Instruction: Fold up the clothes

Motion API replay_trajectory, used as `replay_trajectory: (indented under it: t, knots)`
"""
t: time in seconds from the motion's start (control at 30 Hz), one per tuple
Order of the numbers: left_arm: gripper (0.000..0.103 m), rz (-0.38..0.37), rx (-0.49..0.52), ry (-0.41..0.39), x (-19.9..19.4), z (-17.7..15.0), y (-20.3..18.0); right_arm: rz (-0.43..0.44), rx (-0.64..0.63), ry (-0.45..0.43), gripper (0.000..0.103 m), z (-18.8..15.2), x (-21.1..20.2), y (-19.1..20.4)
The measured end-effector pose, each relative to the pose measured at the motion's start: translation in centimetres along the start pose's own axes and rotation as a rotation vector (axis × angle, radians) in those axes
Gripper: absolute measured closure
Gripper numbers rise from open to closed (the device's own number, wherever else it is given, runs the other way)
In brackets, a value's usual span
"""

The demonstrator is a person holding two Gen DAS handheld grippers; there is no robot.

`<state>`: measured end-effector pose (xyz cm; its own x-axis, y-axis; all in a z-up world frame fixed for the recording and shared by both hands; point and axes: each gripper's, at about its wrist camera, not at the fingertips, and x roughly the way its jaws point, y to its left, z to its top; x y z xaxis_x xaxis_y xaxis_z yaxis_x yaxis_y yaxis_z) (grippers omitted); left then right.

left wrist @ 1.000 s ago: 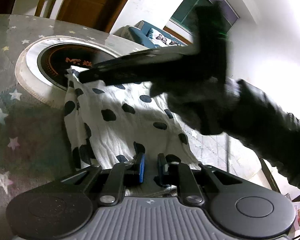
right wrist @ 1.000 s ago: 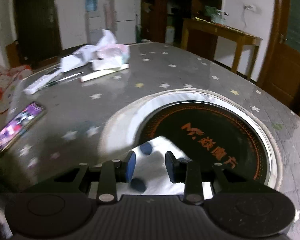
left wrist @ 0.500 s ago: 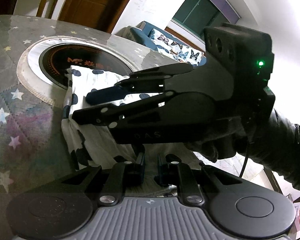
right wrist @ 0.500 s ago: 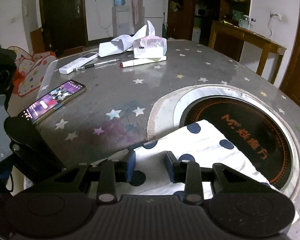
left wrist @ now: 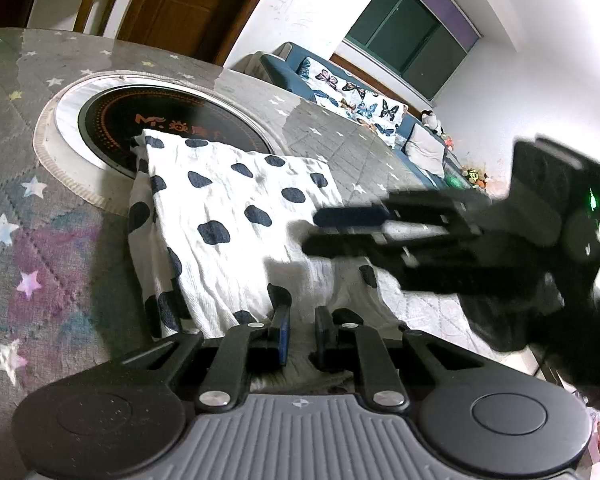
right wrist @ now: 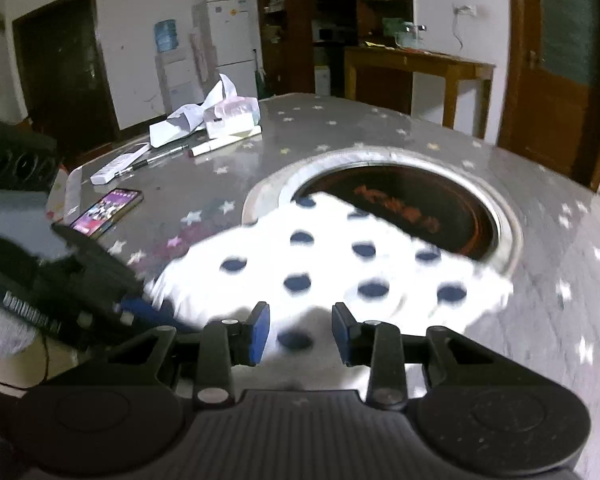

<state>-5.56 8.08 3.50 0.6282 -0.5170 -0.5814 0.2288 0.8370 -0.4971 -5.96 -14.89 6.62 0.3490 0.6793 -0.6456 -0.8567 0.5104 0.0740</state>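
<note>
Ahead of both tongs, white dark-dotted cloth (left wrist: 236, 216) lies partly folded; left gripper (left wrist: 298, 330) pinches its edge, right gripper (right wrist: 300, 330) spread, empty; more folds left.

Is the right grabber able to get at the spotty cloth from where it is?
Probably yes. The right gripper hangs open just over the spotty cloth, and nothing lies between them. The left gripper pinches only the cloth's near edge, off to one side.

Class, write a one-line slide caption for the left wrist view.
Left gripper pinches the near edge of a polka-dot cloth on the star-patterned table.
</note>
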Motion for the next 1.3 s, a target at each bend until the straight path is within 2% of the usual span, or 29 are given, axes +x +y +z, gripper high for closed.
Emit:
replay_trajectory:
  t: [0.07,0.2,0.33,0.47,0.6,0.8,1.03,1.2,1.3]
  knots:
    - [0.088,0.002,0.002,0.001,0.1,0.1,0.0,-0.01,0.001,0.005,0.063,-0.9,-0.1,0.3]
    - [0.088,0.006,0.001,0.002,0.1,0.1,0.1,-0.036,-0.006,-0.009,0.062,-3.0,0.0,0.9]
    - [0.088,0.012,0.005,0.005,0.3,0.3,0.3,-0.04,0.02,-0.014,0.063,-3.2,-0.7,0.9]
    - [0.088,0.016,0.006,0.003,0.5,0.3,0.3,-0.042,-0.011,-0.024,0.063,-2.9,-1.5,1.5]
    - [0.088,0.018,0.008,0.003,0.5,0.3,0.3,-0.031,0.003,-0.004,0.063,-3.6,-1.0,1.5]
    - [0.088,0.026,0.029,0.012,0.5,0.6,-0.1,-0.047,0.023,-0.05,0.063,-1.6,-1.9,0.1]
    - [0.08,0.034,0.07,-0.019,-0.3,2.1,-1.1,-0.147,0.037,-0.08,0.063,1.1,0.1,-3.0]
    - [0.08,0.053,0.084,-0.065,-0.4,3.6,-1.1,-0.188,0.075,-0.073,0.062,1.7,2.2,-5.1]
    - [0.081,0.092,0.062,-0.059,0.4,4.2,-0.1,-0.197,0.103,-0.056,0.062,1.3,3.3,-6.2]
